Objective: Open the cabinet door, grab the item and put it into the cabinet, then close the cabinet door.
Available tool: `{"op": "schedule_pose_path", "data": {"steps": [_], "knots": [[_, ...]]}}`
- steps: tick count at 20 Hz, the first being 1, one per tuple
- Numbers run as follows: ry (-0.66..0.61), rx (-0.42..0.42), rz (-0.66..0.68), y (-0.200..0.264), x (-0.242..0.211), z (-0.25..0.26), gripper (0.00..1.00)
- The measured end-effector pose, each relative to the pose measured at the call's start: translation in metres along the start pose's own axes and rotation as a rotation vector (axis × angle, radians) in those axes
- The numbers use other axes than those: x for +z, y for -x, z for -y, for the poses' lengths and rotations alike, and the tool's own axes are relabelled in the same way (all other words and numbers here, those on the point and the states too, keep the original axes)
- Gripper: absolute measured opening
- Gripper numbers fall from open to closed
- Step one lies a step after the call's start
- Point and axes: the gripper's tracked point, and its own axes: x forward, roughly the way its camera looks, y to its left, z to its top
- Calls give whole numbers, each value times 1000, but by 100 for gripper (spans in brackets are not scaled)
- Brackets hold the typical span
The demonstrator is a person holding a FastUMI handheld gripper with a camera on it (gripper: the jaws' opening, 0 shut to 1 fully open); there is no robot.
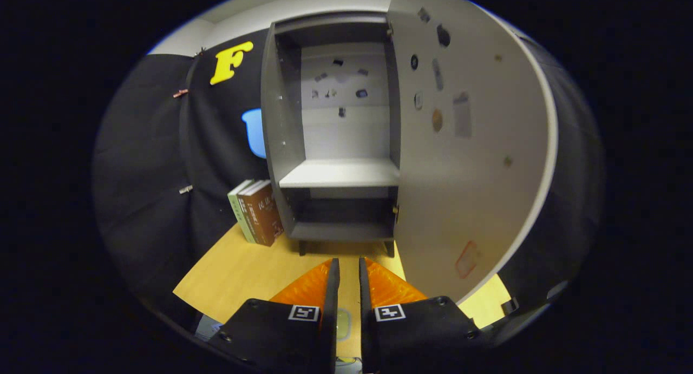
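A grey cabinet (281, 125) stands on short legs at the far end of the wooden table (243, 271), straight beyond my fingers. Its door (476, 163) is swung wide open to the right, with small stickers on its inner face. Inside, the middle shelf (341, 174) and the bottom compartment (341, 230) are bare. A few books (260, 214), one brown and the others green and pale, stand upright against the cabinet's left side. My gripper (348, 266) hovers over the table in front of the cabinet, its fingers drawn together with only a thin slit and nothing between them.
Black cloth walls (151, 163) close the booth on the left and behind the cabinet. The open door's edge reaches close to my right finger (364, 271). The table's left corner (181, 293) lies near my left finger.
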Motion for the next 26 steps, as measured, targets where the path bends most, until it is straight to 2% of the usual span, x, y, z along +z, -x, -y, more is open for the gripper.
{"op": "schedule_pose_path", "data": {"steps": [1, 4, 9, 14, 18, 26], "knots": [[0, 1, -47, -15, -19, -9, 23], [-25, 6, -133, -38, -57, -21, 61], [-30, -17, -402, -78, -157, -26, 60], [-9, -7, -569, -93, -241, -27, 59], [-31, -36, -625, -102, -265, -20, 59], [40, -43, -709, -120, -292, -20, 59]]}}
